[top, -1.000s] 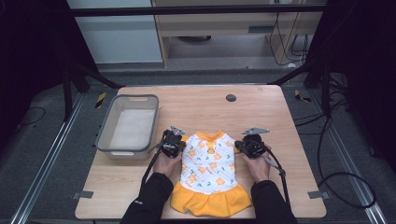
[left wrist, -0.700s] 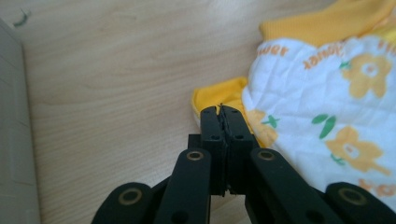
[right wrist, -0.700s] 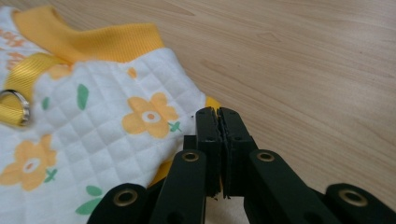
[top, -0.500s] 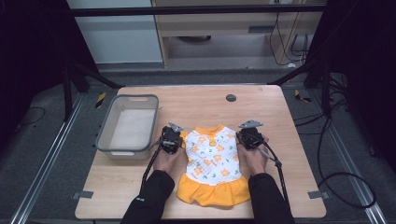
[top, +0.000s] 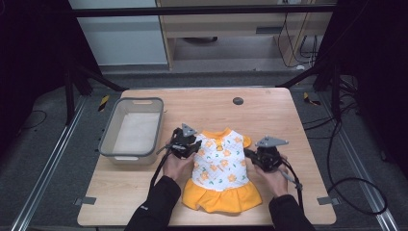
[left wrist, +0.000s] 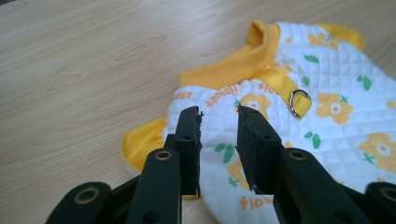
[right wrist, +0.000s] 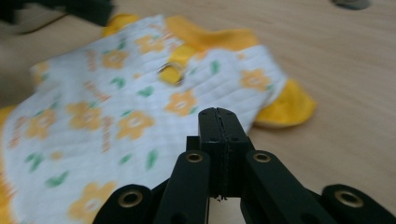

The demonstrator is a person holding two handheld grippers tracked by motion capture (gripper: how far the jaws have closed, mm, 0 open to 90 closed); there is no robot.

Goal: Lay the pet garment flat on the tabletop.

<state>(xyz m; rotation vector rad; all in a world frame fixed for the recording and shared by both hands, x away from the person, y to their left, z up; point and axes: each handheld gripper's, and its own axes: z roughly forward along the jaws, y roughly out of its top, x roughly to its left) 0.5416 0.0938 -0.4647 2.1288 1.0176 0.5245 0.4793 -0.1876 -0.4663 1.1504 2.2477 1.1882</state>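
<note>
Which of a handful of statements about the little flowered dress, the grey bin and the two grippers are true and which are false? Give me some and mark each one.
1. The dress lies in the grey bin. False: it lies flat on the wooden table, to the right of the bin.
2. The left gripper has a gap between its fingers. True.
3. The right gripper is wide open. False: its fingers are pressed together.
4. A metal ring sits on a yellow strap near the dress's collar. True.
5. The dress's skirt is blue. False: it is orange-yellow.
</note>
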